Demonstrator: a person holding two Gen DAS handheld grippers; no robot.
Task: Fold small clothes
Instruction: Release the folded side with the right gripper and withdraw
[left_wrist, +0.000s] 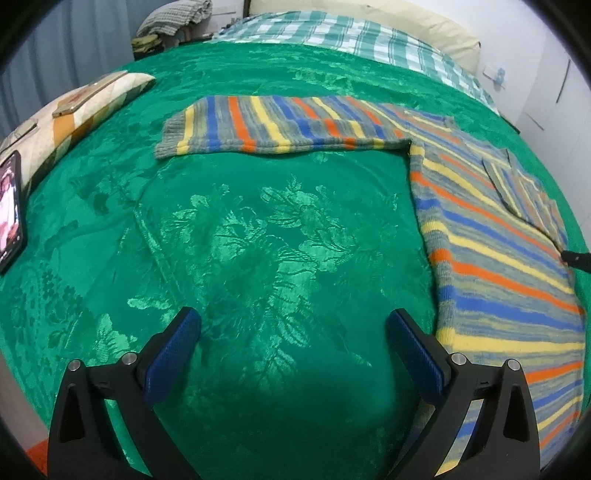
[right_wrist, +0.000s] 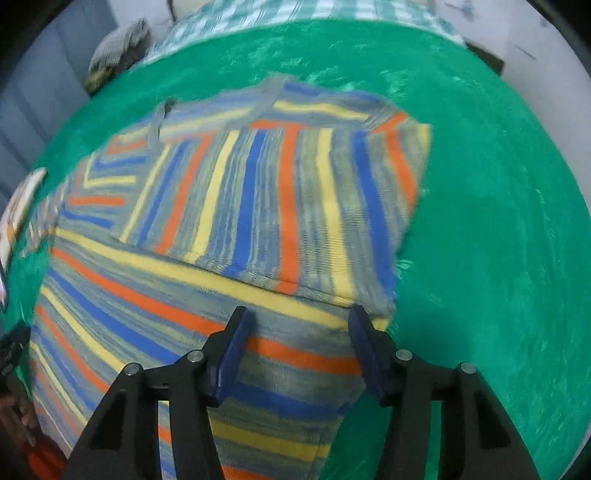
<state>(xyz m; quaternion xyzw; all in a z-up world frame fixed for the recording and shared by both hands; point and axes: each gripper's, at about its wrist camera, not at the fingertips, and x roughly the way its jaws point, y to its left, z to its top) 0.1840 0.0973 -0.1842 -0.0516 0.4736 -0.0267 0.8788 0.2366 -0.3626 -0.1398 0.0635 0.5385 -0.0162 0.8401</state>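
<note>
A small striped knit sweater (left_wrist: 491, 236) in grey, blue, orange and yellow lies flat on the green bedspread (left_wrist: 258, 229). Its left sleeve (left_wrist: 280, 123) stretches out to the left. In the right wrist view the other sleeve (right_wrist: 280, 199) is folded over the sweater's body (right_wrist: 155, 317). My left gripper (left_wrist: 293, 325) is open and empty above bare bedspread, just left of the sweater's hem. My right gripper (right_wrist: 299, 325) is open and empty over the sweater's body, just below the folded sleeve's cuff. The tip of the right gripper (left_wrist: 576, 258) shows at the right edge of the left wrist view.
A patterned pillow (left_wrist: 74, 110) with a phone (left_wrist: 88, 98) on it lies at the left, and a second phone (left_wrist: 9, 210) with a lit screen lies beside it. A checked blanket (left_wrist: 332, 33) covers the head of the bed. A heap of cloth (left_wrist: 173, 18) sits behind.
</note>
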